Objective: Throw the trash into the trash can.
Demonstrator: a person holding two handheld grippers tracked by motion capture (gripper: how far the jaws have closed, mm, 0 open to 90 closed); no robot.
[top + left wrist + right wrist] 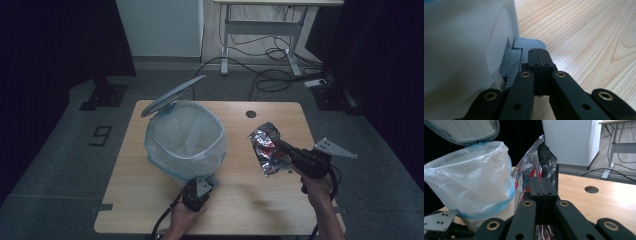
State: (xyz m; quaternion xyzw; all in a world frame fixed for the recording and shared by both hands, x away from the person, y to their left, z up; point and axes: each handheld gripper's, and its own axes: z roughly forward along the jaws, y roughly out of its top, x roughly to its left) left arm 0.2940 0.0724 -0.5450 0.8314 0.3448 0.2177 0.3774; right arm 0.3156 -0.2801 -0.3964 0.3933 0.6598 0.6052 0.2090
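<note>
The left tool [204, 190] sits low at the foot of the white bin [186, 145], and its two jaws are pressed together with nothing between them, their tips resting on the grey pedal [529, 47]. Much of the pedal is hidden under the jaws and the bin wall. The lid [172, 95] stands tipped up. A thin see-through bag [471, 185] lines the bin. The right tool [280, 145] is clamped on a shiny crumpled wrapper [267, 148], held above the bench [250, 200] to the right of the bin. The wrapper has red and white print, too crumpled to read. A "9" mark [101, 135] is on the grey floor. The bench is light wood with a round hole [251, 114]. The room is dark at the sides, with cables [270, 80] behind.
</note>
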